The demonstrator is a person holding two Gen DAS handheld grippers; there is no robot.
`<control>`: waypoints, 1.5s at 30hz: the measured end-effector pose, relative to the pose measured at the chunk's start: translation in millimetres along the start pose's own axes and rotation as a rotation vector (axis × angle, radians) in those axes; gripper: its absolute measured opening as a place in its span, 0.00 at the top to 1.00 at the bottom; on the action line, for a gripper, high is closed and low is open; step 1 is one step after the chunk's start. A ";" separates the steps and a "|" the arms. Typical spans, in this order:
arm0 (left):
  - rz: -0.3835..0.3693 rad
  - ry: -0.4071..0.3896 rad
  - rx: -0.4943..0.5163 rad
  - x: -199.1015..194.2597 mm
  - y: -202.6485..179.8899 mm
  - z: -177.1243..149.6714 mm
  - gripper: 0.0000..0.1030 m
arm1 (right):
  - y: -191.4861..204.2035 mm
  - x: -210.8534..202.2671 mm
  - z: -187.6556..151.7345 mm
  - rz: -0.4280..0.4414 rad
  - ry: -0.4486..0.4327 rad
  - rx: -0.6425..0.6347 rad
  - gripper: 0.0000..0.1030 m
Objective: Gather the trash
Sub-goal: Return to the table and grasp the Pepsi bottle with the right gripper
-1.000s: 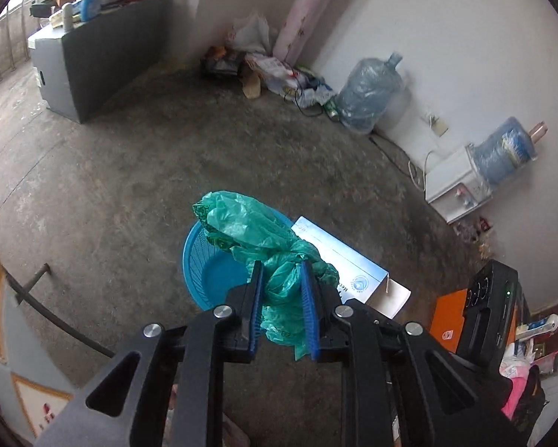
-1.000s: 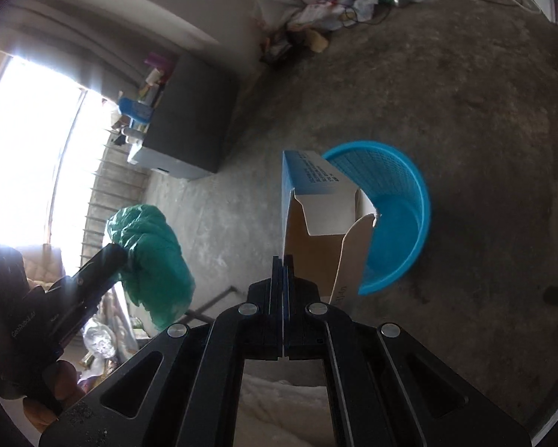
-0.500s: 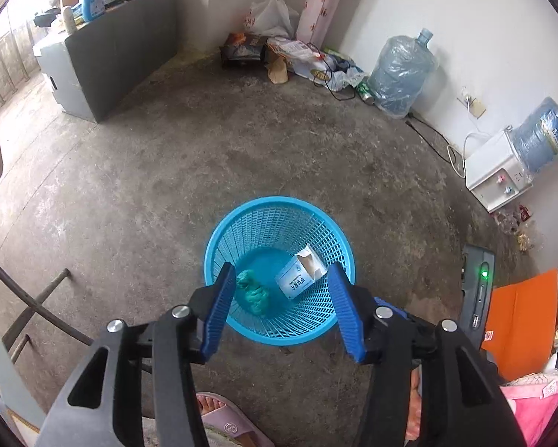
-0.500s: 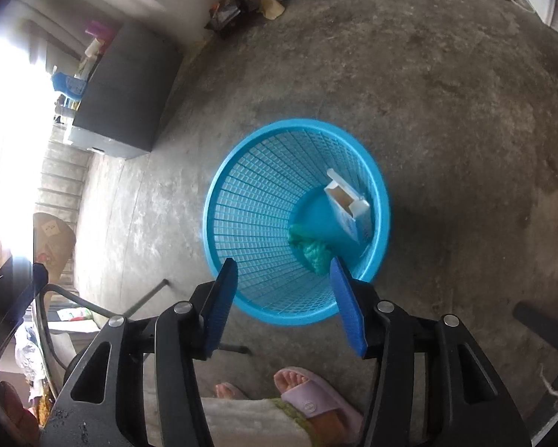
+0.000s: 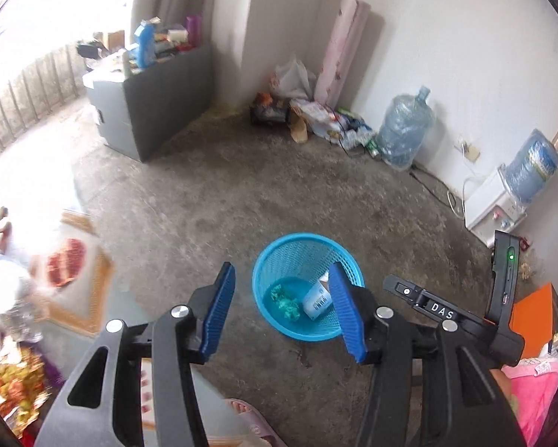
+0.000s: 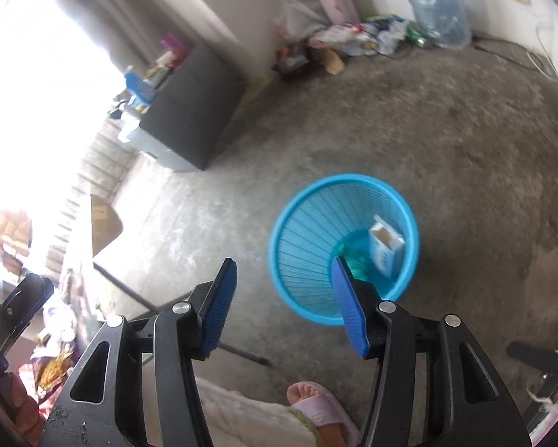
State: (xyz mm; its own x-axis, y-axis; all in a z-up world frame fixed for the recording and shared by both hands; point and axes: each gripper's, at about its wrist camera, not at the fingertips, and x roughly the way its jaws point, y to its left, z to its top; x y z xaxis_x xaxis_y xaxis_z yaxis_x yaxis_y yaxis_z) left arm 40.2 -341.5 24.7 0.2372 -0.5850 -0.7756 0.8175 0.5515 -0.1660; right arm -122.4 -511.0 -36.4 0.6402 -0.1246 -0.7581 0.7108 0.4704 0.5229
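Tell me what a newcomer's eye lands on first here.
The bright blue mesh basket on the bare concrete floor, holding a crumpled green bag and a small white carton. In front, both tools, left tool and right tool, hang open and empty.

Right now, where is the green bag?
The green bag lies at the bottom of the blue basket, just left of the carton in the left wrist view.

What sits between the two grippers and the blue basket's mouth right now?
Nothing visible. Left gripper and right gripper are open and empty, and the blue basket is uncovered, with the green bag and carton inside.
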 end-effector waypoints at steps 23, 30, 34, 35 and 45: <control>0.251 -0.270 -0.469 -171.1 243.6 -48.1 0.59 | 241.6 17.7 -33.9 0.379 0.145 -0.471 0.51; 0.286 -0.259 -0.572 -174.1 286.2 -70.7 0.63 | 326.2 65.2 -48.5 0.466 0.269 -0.631 0.51; 0.282 -0.230 -0.613 -169.8 299.3 -78.8 0.63 | 358.3 86.8 -58.9 0.478 0.345 -0.681 0.51; 0.284 -0.219 -0.622 -167.5 302.8 -80.3 0.63 | 362.3 93.4 -60.4 0.470 0.362 -0.689 0.51; 0.267 -0.128 -0.736 -146.4 337.7 -80.2 0.63 | 388.1 116.4 -68.3 0.452 0.466 -0.756 0.51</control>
State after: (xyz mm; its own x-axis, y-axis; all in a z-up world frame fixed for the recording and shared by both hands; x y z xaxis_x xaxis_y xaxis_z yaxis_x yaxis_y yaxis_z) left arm 239.5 -21.9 33.4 0.4710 -0.4168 -0.7774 0.1776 0.9081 -0.3792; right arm 208.1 -283.2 51.7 0.5117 0.4824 -0.7110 -0.0473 0.8421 0.5373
